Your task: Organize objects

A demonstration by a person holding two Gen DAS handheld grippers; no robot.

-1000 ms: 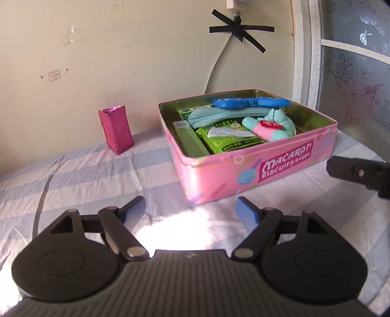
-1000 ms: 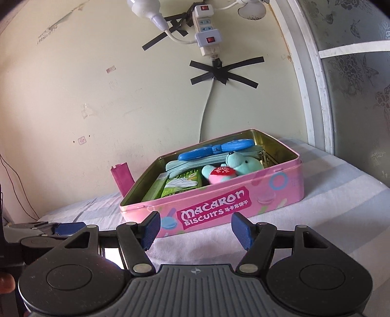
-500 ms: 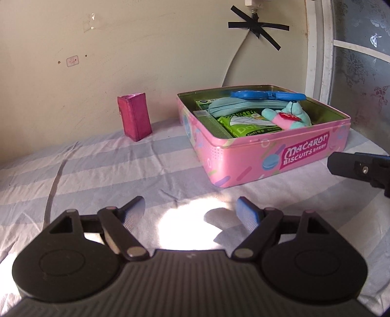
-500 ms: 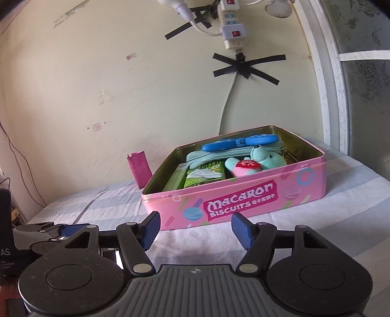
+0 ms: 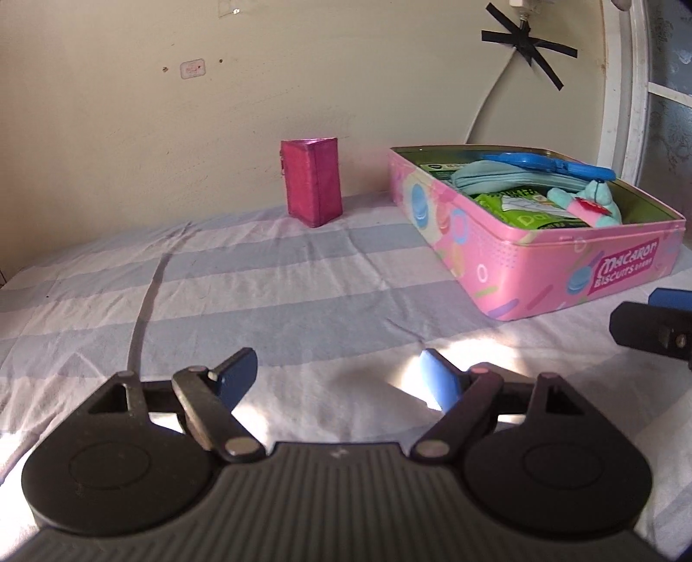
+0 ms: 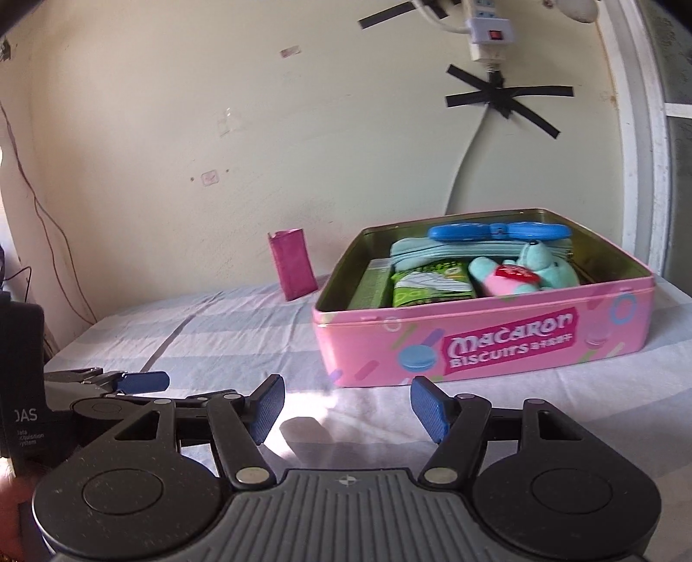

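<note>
Striped sheet (image 5: 268, 285) spread over the surface, wall (image 5: 129, 142) close behind. On the sheet, an open pink tin (image 6: 484, 341), lidless, marked "Macaron Biscuits". Inside the tin: blue case (image 6: 497, 231) along the far wall, pale teal pouch (image 6: 437, 255) just in front of it, teal and pink plush (image 6: 523, 272) toward the right, green packet (image 6: 428, 287) toward the left, flat green box (image 6: 372, 285) against the left wall. Left of the tin, well apart, near the wall: small magenta wallet (image 5: 312, 188), standing upright. Above the tin, on the wall: power strip (image 6: 488, 32), cord held by crossed black tape (image 6: 504, 101). Right of the tin, a white frame (image 6: 640, 142).

Nearer than the tin, over bare sheet: left claw (image 5: 335, 380) spread wide, empty; right claw (image 6: 348, 408) likewise wide, empty, aimed at the tin's front wall. Nothing between either claw and the tin or wallet. Sunlit patch on the sheet just before both claws.
</note>
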